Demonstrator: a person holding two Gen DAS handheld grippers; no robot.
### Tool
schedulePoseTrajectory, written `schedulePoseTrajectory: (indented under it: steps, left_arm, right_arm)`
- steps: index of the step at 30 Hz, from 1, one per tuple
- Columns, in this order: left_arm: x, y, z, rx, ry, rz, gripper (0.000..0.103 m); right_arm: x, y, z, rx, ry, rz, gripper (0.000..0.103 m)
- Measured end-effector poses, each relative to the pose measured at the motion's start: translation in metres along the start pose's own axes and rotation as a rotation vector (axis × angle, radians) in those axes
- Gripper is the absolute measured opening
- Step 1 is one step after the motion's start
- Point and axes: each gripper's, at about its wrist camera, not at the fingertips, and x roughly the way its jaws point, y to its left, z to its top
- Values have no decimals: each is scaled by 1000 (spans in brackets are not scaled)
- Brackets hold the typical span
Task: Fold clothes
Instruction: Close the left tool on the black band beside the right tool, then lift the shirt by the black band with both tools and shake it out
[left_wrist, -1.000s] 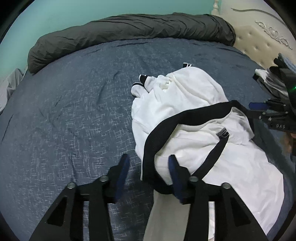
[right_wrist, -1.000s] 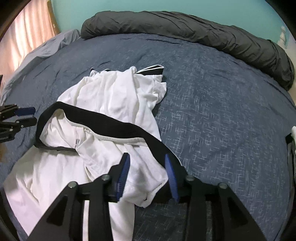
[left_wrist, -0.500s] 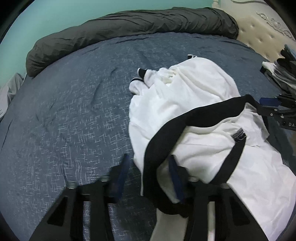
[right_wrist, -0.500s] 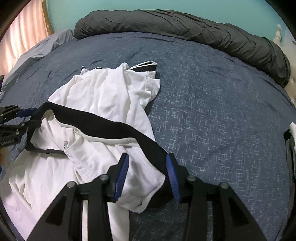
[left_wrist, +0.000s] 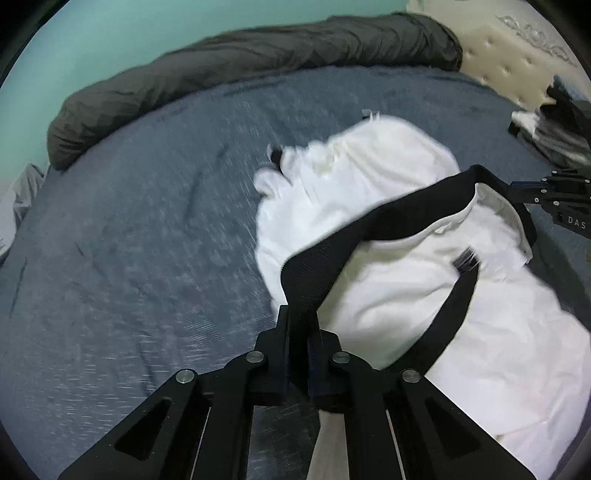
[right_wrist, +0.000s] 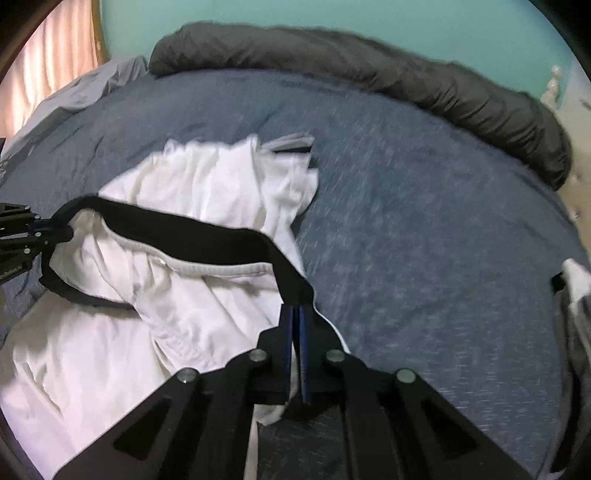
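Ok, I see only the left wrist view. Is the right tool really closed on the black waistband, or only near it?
Observer: Closed. In the right wrist view the right tool pinches the black waistband at its end.
Operator: Is white cloth caught there too?
Observer: I cannot tell; white cloth lies right beside the pads and under them.
Operator: What is beyond the bed on that side?
Observer: A pink curtain hangs past the far corner of the bed.

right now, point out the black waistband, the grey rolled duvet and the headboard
black waistband (left_wrist: 406, 210), left wrist view, band's middle stretch
grey rolled duvet (right_wrist: 424, 88), right wrist view, roll's middle
headboard (left_wrist: 495, 59), left wrist view, tufted panel
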Motion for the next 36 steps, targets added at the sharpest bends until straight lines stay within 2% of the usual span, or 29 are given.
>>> schedulePoseTrajectory:
  steps: [8,15,24,31,36]
  left_arm:
    - [-109,26,34,-34,-130,18,6]
    - [-234,34,74,-26,-265,28,6]
    - [-376,36,119,1,-397,42,6]
    - [-465,34,152,6,-500,27,6]
    - [-526,28,158,22,-571,49,6]
  right_arm:
    - [-121,3,46,-9,-182,-54,2]
    - [-243,13,86,-36,-331,-106,2]
    - [-386,22,127,-47,-475,-147,2]
    - [-484,30,150,-70,-578,-195,2]
    - [-544,36,158,-86,-650,-236,2]
